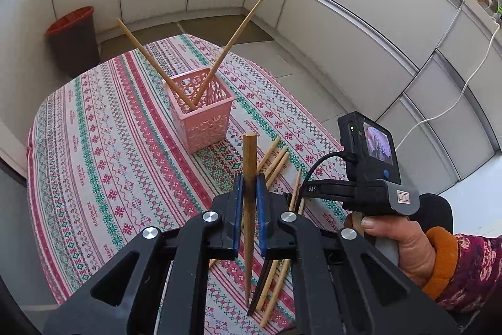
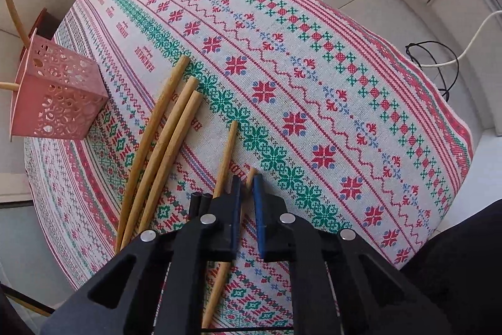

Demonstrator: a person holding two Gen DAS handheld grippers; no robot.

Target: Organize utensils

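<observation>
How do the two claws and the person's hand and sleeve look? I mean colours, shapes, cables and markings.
Both the left claw and the right claw have black angular arms, silver round bolts and blue pads. The right claw's handle carries a small black camera with a lit screen and a black cable. The right hand shows an orange cuff and floral maroon sleeve.

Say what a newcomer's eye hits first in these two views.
First, the bamboo chopstick standing nearly upright, clamped in the left tool above the patterned tablecloth. Behind it, the pink perforated basket holds two chopsticks crossed in a V. In the right wrist view, the right tool sits low over loose chopsticks lying on the cloth, straddling one tip.
</observation>
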